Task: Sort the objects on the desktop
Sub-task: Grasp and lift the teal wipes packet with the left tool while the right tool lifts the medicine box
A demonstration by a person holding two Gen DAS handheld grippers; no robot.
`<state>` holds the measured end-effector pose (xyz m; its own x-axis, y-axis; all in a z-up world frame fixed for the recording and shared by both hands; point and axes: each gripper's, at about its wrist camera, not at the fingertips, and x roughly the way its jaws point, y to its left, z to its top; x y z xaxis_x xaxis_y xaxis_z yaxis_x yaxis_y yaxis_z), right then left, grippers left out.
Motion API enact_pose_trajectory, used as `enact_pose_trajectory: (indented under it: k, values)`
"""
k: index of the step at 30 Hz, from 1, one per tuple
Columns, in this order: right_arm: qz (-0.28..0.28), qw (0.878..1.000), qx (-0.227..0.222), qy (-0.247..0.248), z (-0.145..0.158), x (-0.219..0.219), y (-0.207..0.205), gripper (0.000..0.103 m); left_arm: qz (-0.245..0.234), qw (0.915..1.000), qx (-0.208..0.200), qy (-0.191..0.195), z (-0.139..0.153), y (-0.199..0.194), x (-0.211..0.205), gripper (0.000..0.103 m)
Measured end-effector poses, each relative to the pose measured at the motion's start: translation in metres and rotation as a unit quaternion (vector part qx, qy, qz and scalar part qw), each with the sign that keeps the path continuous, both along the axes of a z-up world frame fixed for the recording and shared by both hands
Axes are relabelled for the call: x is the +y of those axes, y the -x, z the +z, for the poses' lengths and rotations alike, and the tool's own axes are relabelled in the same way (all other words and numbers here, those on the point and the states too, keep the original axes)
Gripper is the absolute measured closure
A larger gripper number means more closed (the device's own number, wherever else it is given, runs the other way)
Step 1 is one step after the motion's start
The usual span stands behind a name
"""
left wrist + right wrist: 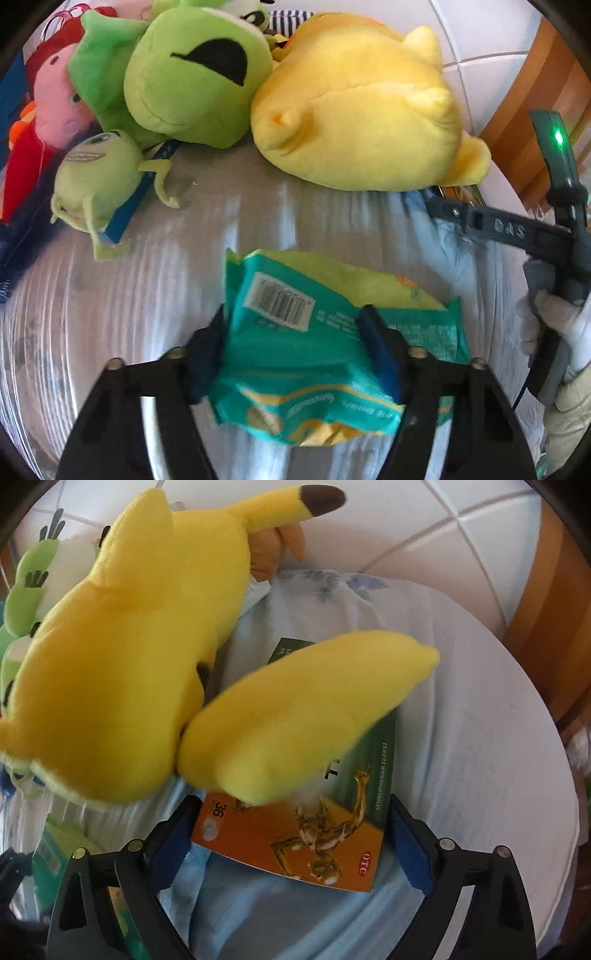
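Two grippers are working over a pale cloth (155, 295) that we are seeing in both views. In the left wrist view, at 9 o'clock, a small green monster (98, 177) is lying beside a pink plush (55, 99); at 11 o'clock a green frog (195, 81) is leaning against a yellow plush (354, 114) at 1 o'clock. Below centre, at 6 o'clock, our left gripper (295, 332) is pinching a teal packet (314, 350), its blue pads pressing both sides and the wrapper crumpling between them. At 3 o'clock we are seeing the right gripper's body held in a white-gloved hand (561, 325).

In the right wrist view, the yellow plush (122, 657) is filling 9 to 11 o'clock, its tail reaching over a green-and-orange box (295, 845) lying flat on the cloth at 6 o'clock. Our right gripper (291, 834) is standing wide apart, one finger on each side of the box; whether the pads are touching its edges, we cannot tell.
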<state>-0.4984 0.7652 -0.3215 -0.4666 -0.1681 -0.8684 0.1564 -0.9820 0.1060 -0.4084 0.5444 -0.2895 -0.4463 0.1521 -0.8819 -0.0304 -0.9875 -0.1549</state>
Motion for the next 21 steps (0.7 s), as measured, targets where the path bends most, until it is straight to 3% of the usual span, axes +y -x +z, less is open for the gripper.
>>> enact_pose_trajectory:
  k: [6,10,15,21]
  values:
    - [-0.028,0.999,-0.010,0.039,0.018,0.025,-0.049,0.008,-0.027,0.9995,-0.018,-0.003,0.008,-0.039,0.002,0.043]
    - [-0.037,0.998,-0.002,0.047,0.030,0.031,-0.071,0.008,-0.028,0.9994,-0.014,0.015,0.017,-0.060,-0.004,0.043]
    - [-0.061,0.996,-0.022,0.063,0.028,0.045,-0.078,0.006,0.000,0.9984,0.005,0.057,0.028,-0.059,-0.027,0.044]
    - [-0.061,0.996,-0.050,0.046,0.015,0.059,-0.117,0.010,0.025,0.9977,0.026,0.058,0.045,-0.049,-0.044,0.044]
